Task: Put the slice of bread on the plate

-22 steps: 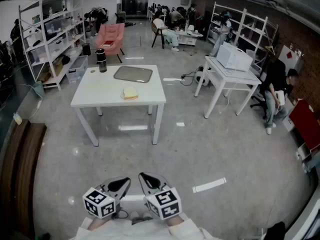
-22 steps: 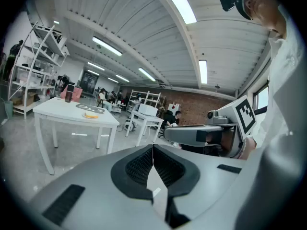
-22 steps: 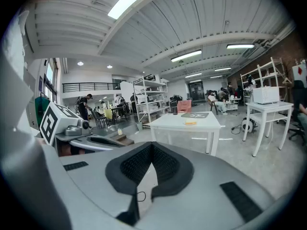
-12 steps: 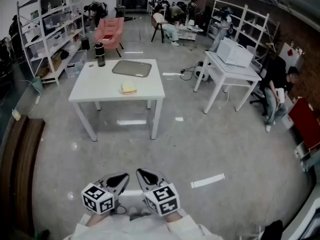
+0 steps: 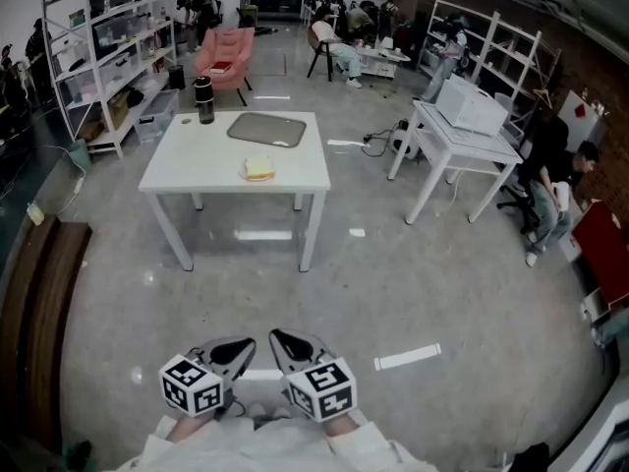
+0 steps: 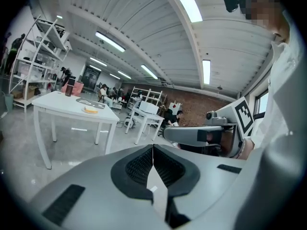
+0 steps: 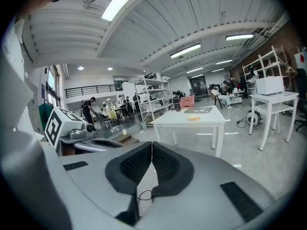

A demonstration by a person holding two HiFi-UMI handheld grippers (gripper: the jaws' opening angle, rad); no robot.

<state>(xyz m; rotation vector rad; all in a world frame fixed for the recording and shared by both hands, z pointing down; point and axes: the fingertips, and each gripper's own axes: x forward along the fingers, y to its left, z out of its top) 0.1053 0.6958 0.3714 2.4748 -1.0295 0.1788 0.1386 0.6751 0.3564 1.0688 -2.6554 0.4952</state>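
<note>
Seen from the head, facing forward and steeply down past the left gripper [image 5: 236,350] and right gripper [image 5: 283,342] toward a far-off table [image 5: 197,165]; from each gripper, low, close behind its jaws, tilted upward, sharing that same table [image 6: 53,102] well off.

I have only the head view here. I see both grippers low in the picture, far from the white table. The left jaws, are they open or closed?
Observer: Closed. In its own view the left gripper has both pads pressed together, with nothing between them.
Operator: And the right one?
Observer: The right gripper is shut too, and empty.
Operator: Does its camera see the bread?
Observer: Yes. The slice of bread lies on the white table, a little to the right of the line of the jaws.
</note>
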